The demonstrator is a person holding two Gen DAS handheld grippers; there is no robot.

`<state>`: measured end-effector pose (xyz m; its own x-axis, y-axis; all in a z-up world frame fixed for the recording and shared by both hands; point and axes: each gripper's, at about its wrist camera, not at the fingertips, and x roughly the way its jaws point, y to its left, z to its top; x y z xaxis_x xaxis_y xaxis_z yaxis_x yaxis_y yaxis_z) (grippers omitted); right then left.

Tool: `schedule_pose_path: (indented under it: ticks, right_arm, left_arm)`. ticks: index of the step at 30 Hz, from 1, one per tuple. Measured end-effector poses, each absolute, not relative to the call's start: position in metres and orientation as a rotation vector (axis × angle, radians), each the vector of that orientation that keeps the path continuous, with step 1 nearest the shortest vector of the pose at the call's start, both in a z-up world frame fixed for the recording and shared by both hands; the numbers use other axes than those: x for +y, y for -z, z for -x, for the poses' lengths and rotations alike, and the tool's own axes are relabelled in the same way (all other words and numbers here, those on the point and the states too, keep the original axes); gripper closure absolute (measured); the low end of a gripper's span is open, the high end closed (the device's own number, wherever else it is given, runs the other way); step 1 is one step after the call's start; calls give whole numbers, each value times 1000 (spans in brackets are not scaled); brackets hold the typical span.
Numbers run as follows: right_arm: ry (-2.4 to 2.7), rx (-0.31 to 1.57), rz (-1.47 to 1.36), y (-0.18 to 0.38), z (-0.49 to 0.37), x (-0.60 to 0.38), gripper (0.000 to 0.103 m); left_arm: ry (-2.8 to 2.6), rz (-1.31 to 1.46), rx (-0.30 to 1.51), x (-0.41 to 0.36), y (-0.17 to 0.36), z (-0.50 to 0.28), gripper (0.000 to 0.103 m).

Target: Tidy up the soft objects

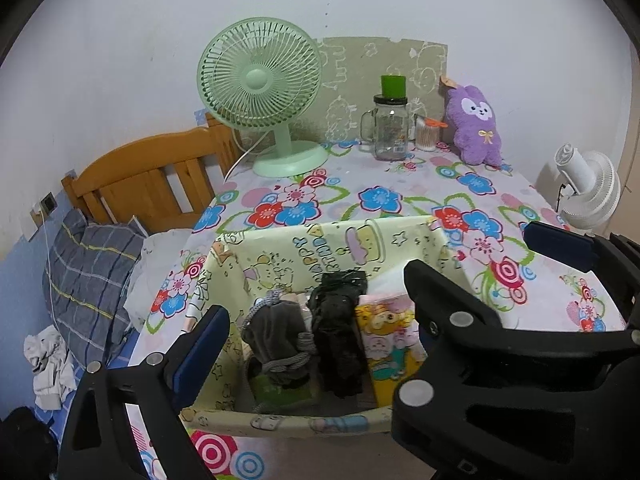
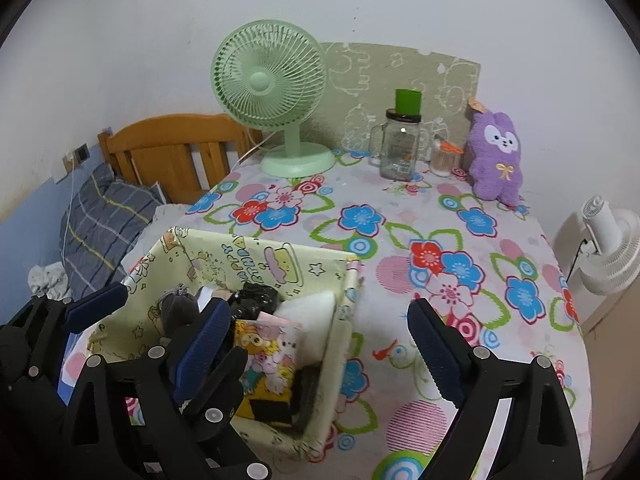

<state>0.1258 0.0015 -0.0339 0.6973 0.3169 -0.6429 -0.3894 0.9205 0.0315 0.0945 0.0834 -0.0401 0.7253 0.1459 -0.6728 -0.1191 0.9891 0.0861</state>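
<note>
Box (image 1: 224,268) rim near, perhaps at, table (image 1: 420,184) edge.

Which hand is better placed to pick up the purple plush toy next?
Probably the right. Its open tool is over the tablecloth on the purple plush toy's side; the left tool is over the fabric box.

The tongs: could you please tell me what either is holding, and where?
Nothing: left tongs and right tongs are open and empty above the fabric box.

left wrist: close above fabric bin (image 1: 304,240), angled down | right wrist: beside it | shared: table (image 2: 400,216)
</note>
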Motion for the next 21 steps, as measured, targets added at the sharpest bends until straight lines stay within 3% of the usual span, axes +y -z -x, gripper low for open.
schedule_pose_path:
  ticks: [21]
  right_arm:
    - [-287,593,55,4,-84,-76,5]
  left_arm:
    - [-119,-61,642,35,8,-61,2]
